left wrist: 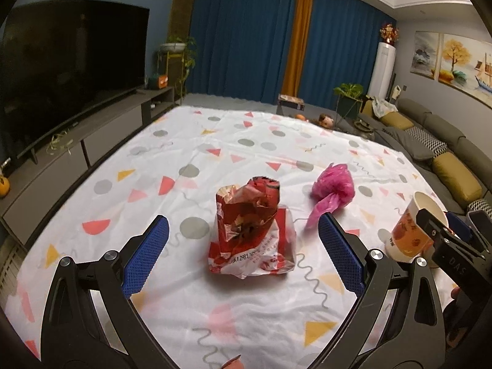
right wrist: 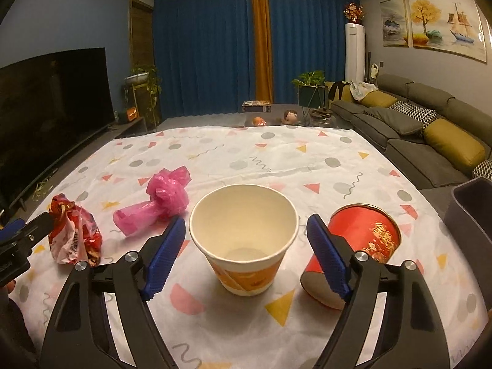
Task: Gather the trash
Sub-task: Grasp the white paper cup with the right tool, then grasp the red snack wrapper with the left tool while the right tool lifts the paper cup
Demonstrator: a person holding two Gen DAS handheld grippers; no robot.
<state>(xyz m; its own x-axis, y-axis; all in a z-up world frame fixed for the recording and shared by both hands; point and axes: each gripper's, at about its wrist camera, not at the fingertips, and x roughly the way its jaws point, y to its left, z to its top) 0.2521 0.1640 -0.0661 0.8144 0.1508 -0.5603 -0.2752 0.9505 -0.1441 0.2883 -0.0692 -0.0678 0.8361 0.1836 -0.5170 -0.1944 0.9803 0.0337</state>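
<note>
A crumpled red-and-white snack wrapper lies on the patterned tablecloth, between the wide-open jaws of my left gripper. A pink plastic bag lies beyond it to the right. An upright orange-and-white paper cup stands between the open jaws of my right gripper; neither finger touches it. A red paper cup lies on its side just right of the right finger. The wrapper and pink bag show at left in the right wrist view; the cup shows at right in the left wrist view.
A dark grey bin stands at the table's right edge. A television on a low cabinet is at left, a grey sofa with cushions at right. Blue curtains hang at the back.
</note>
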